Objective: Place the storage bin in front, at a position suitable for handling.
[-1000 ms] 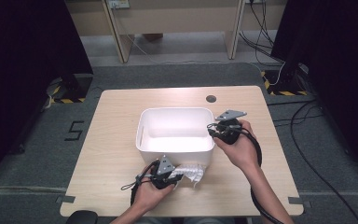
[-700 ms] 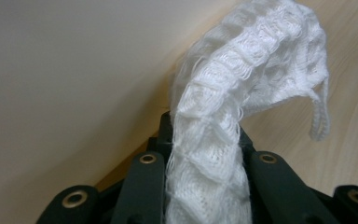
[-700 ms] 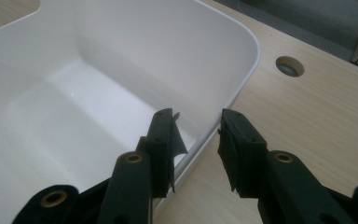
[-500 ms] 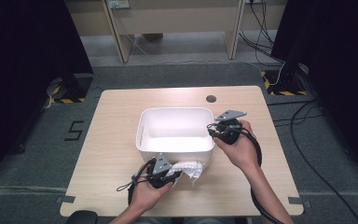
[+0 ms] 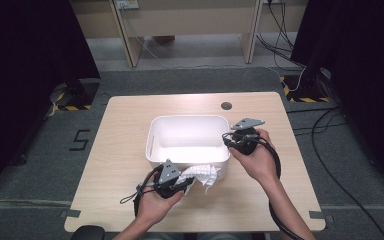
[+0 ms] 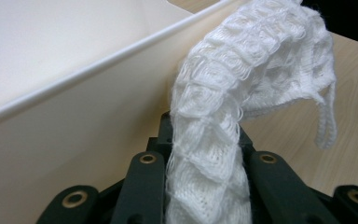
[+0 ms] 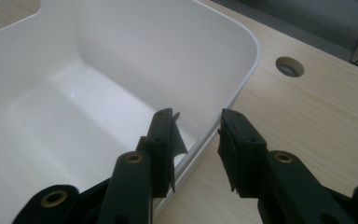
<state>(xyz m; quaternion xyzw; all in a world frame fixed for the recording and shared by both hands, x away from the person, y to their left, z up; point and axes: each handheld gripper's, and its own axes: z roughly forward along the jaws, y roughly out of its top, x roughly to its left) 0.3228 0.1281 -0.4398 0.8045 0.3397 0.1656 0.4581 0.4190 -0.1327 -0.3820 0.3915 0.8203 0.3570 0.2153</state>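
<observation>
A person leans in from the near side of a pale wooden bench (image 5: 130, 130) with a black two-jaw gripper in each hand. The left gripper (image 5: 180, 181) sits at the near edge of the work, just in front of a white rectangular plastic tub (image 5: 152, 142) that stands in the middle of the bench. Its jaws are clamped on a white crinkled knitted cloth (image 5: 202, 174), a ribbed, stretchy piece. In the left gripper view (image 6: 205, 154) the cloth is squeezed into a narrow band between the two black jaws, then rises and fans out into a loose bunch that arches over to the right, with a thin strand dangling from its far end above the wood. The tub's outer wall (image 6: 74, 135) stands right beside the cloth on the left of that view; whether the cloth touches the wall I cannot tell. From above, the bunch hangs against the tub's near right corner, lifted off the bench.

The right gripper (image 5: 231, 141) is at the tub's right wall. In the right gripper view (image 7: 196, 140) its jaws straddle the rim (image 7: 242, 84), one inside the tub and one outside, with a gap on either side of the thin wall, so they stand apart and are not pressing it. The inside of the tub is bare white. A round cable hole (image 7: 289, 66) lies in the bench beyond the tub's far right corner.
</observation>
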